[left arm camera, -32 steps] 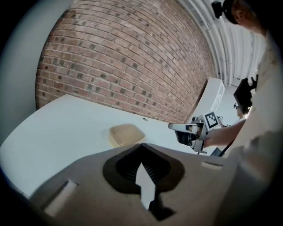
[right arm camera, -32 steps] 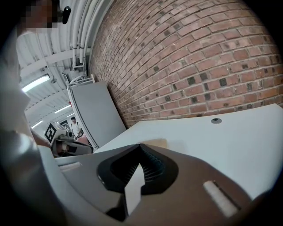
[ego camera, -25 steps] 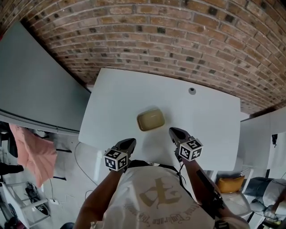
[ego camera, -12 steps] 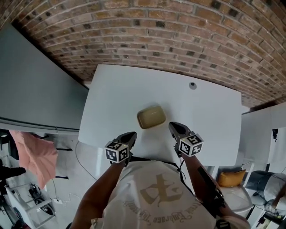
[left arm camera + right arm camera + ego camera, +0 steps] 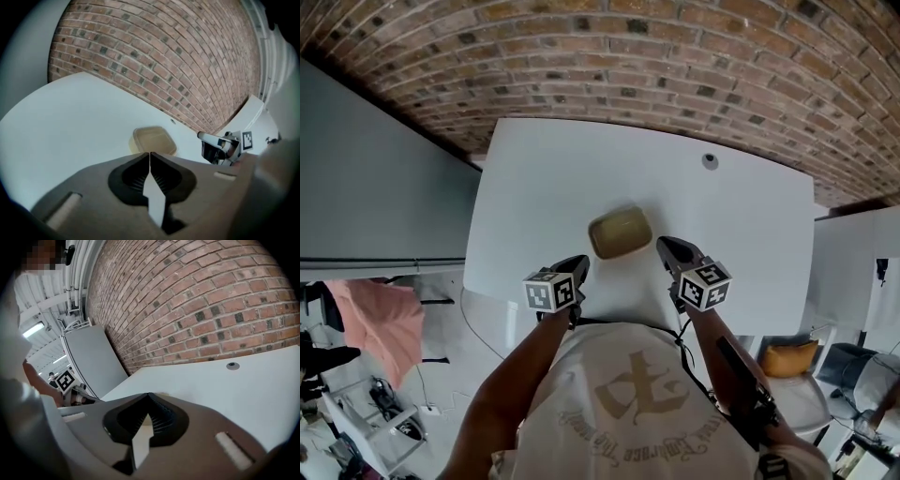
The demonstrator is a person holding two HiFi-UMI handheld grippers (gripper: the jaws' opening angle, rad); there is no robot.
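1. Left gripper (image 5: 150, 155): jaws pressed together at the tips, nothing pinched. Held over the near desk edge, tips aimed at the box.
2. Right gripper (image 5: 149, 397): jaws likewise closed tip to tip, empty. Also at the near edge, pointing in toward the box from the other side.
3. Tan box (image 5: 620, 232): shallow, rounded corners, lid on, flat on the white desk (image 5: 534, 178), in the near half and roughly centred left to right. Between the two grippers and a little beyond their tips, touching neither.
4. Head view: left gripper (image 5: 577, 266) just beside the box's near-left corner, right gripper (image 5: 665, 247) just beside its right side. Marker cubes on both facing up.
5. Left gripper view: box (image 5: 153, 139) straight past the closed tips, right gripper (image 5: 207, 137) off to the side.
6. Round cable hole (image 5: 708, 160) near the desk's far edge, well apart from the box.
7. Brick wall (image 5: 675, 56) behind the desk, grey panel (image 5: 375, 187) to the left, pink cloth (image 5: 380, 323) below it.
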